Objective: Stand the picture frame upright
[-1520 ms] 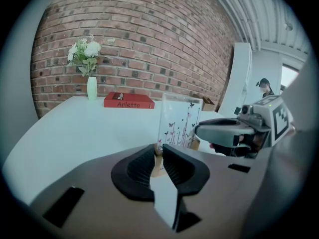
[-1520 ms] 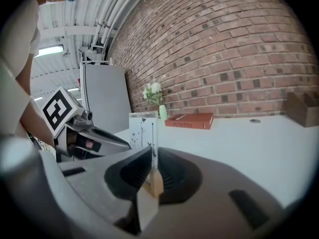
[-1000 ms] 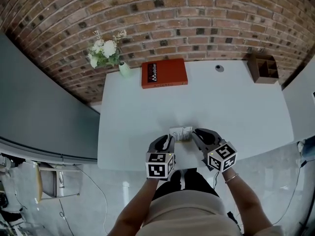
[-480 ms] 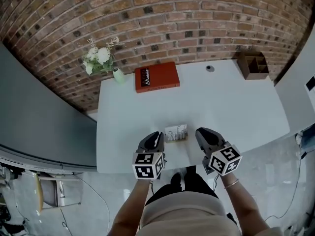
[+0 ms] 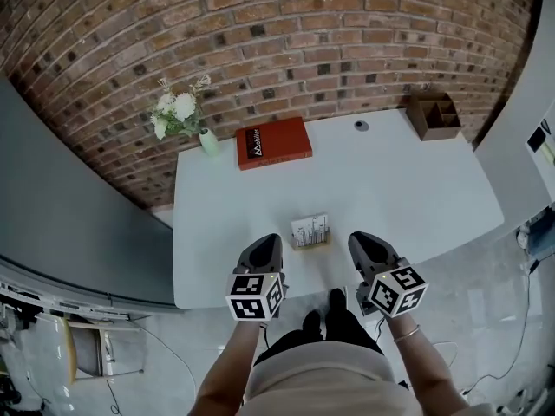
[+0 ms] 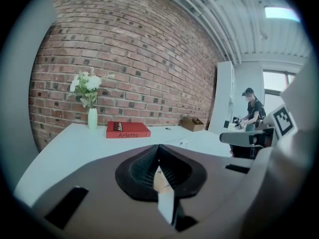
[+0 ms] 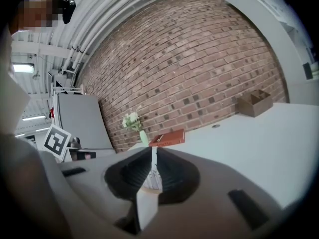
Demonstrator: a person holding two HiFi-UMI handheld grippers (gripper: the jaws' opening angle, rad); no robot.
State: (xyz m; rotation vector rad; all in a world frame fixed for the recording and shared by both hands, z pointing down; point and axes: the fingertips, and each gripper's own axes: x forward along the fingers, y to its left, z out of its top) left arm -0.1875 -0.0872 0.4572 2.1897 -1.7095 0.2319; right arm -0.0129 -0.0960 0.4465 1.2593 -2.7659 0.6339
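- We see the picture frame (image 5: 310,230) standing on the white table (image 5: 416,189), towards the near edge, with its pale printed face leaning back towards us.
- The frame sits between the two grippers and a little beyond their tips; neither one touches it.
- The left gripper (image 5: 264,248) hovers just left of the frame with its jaws pressed together on nothing.
- The right gripper (image 5: 362,245) hovers to the frame's right. Its jaws have just been closing and leave only a thin slit.
- A pale sliver shows through that slit, but the pads grip nothing.
- At the far side by the brick wall (image 5: 286,33) we see a red book (image 5: 274,142), a vase of white flowers (image 5: 180,115) at its left and a wooden desk organiser (image 5: 436,115) at the right corner.
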